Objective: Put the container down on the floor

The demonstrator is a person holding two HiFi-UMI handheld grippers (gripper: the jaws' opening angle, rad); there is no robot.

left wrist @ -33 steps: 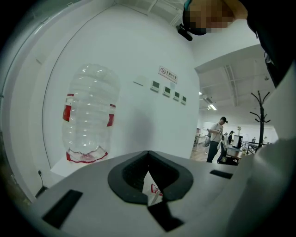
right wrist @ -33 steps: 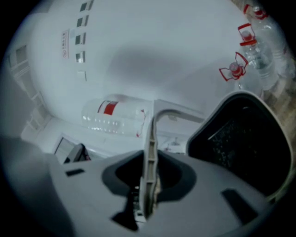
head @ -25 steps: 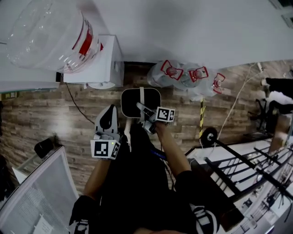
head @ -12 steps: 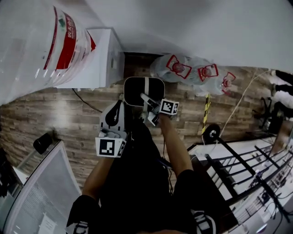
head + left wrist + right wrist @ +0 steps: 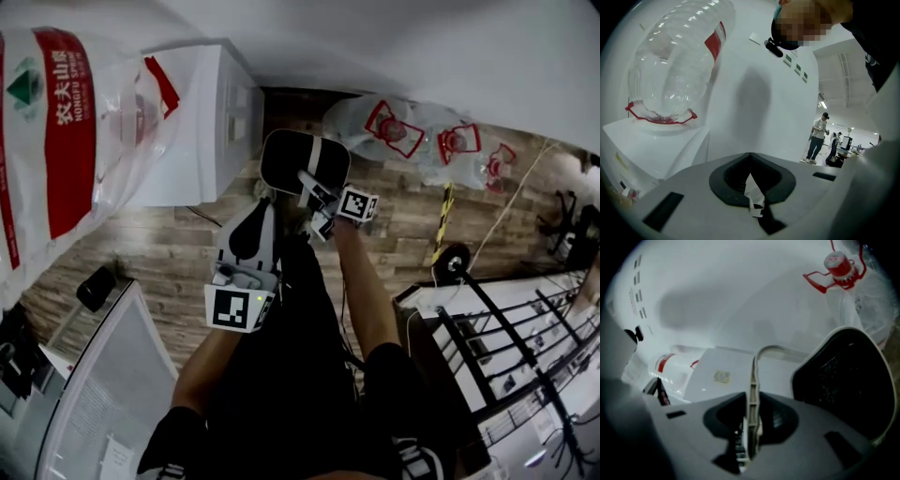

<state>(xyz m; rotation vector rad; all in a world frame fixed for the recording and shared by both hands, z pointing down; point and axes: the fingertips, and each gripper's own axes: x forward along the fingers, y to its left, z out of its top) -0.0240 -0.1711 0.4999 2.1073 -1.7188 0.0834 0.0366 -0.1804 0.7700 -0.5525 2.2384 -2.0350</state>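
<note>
A black container with an off-white bail handle hangs above the wood floor, in front of the white water dispenser. My right gripper is shut on that handle. In the right gripper view the thin handle runs straight between the jaws of the right gripper, and the container's dark body fills the right side. My left gripper hangs just left of the container, apart from it. Its jaws meet at the tips of the left gripper with nothing in them.
A big clear water bottle sits upside down on the dispenser. Several empty bottles lie on the floor by the wall. A black metal rack stands at the right, a grey cabinet at the lower left. A person stands far off.
The view has swung, so the big bottle looms larger at the left. Container and both grippers have drifted slightly right in the picture. The right gripper's hold on the handle is unchanged.
</note>
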